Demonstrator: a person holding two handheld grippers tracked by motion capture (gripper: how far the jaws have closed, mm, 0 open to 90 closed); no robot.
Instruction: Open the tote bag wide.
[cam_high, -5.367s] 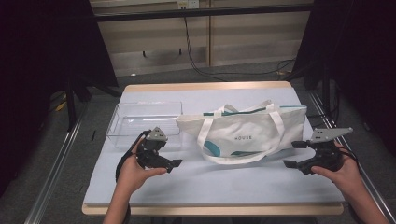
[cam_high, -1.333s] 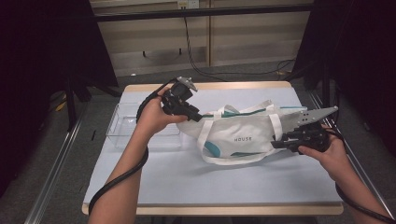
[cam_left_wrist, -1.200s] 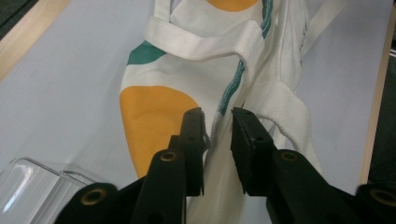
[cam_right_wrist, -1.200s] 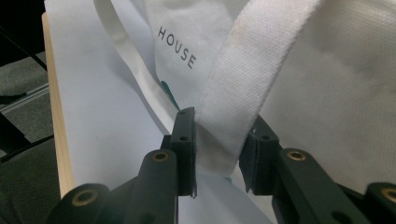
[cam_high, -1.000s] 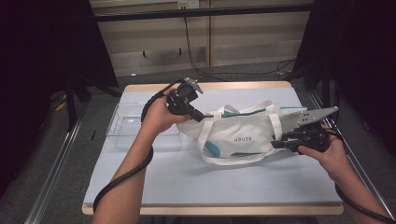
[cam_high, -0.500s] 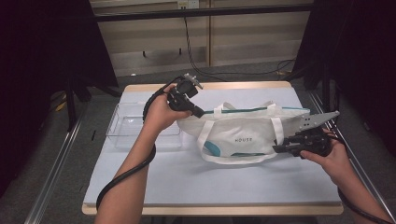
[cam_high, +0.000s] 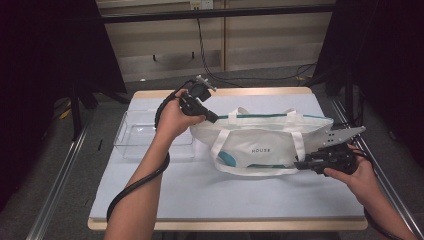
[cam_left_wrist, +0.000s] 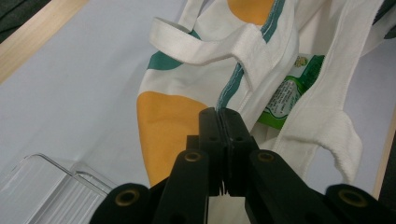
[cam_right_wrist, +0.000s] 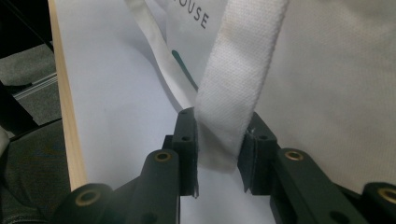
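A white tote bag (cam_high: 260, 145) with teal trim and the word HOUSE lies stretched across the middle of the table. At the bag's upper left corner, my left gripper (cam_high: 216, 120) is shut on its teal-edged rim (cam_left_wrist: 233, 88). Seen in the left gripper view, the jaws of the left gripper (cam_left_wrist: 219, 123) meet with fabric pinched between them. A green packet (cam_left_wrist: 285, 93) shows inside the bag's mouth. My right gripper (cam_high: 298, 164) is at the bag's lower right corner. The right gripper (cam_right_wrist: 220, 120) is shut on a white strap (cam_right_wrist: 243, 70).
A clear plastic bin (cam_high: 150, 135) stands on the table left of the bag, just beside my left forearm. The pale blue table top (cam_high: 200, 200) has bare room in front of the bag. A wooden edge (cam_right_wrist: 70, 130) runs close to the right gripper.
Both grippers went from the table's front to the bag and took hold of it. In the last second the right hand drew toward the front right, pulling the bag longer and flatter.
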